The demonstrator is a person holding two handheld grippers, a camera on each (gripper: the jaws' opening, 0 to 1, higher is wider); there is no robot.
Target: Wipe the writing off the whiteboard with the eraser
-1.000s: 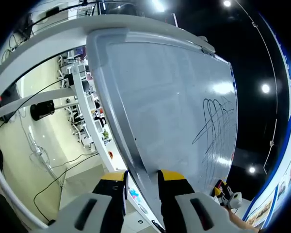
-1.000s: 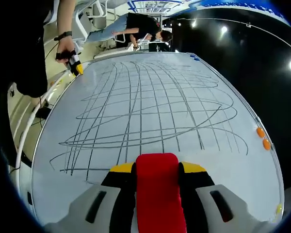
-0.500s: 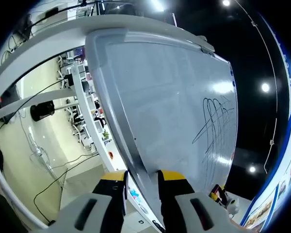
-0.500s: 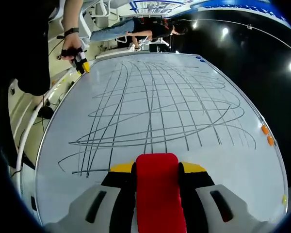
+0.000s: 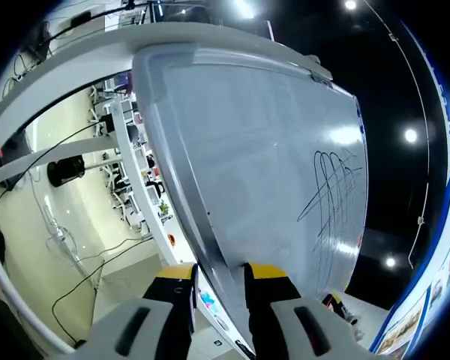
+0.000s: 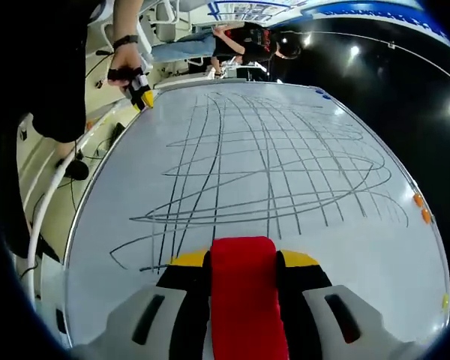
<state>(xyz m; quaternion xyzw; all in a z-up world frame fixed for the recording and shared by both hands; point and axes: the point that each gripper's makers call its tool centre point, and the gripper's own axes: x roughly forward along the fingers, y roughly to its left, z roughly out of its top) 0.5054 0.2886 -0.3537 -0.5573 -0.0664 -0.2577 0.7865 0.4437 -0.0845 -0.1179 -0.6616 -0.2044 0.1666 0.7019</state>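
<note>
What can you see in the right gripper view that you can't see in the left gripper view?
The right gripper view has the red eraser clamped in the right gripper, two orange magnets at the board's edge, and the left gripper in a hand at the far edge. The left gripper view has its own jaws straddling the board's metal frame, plus a floor with black cables. Both share the whiteboard and its dark scribbled lines.

whiteboard (image 6: 285,187) face: open | left edge: left claw (image 6: 141,99) | right edge: magnets (image 6: 421,208)
</note>
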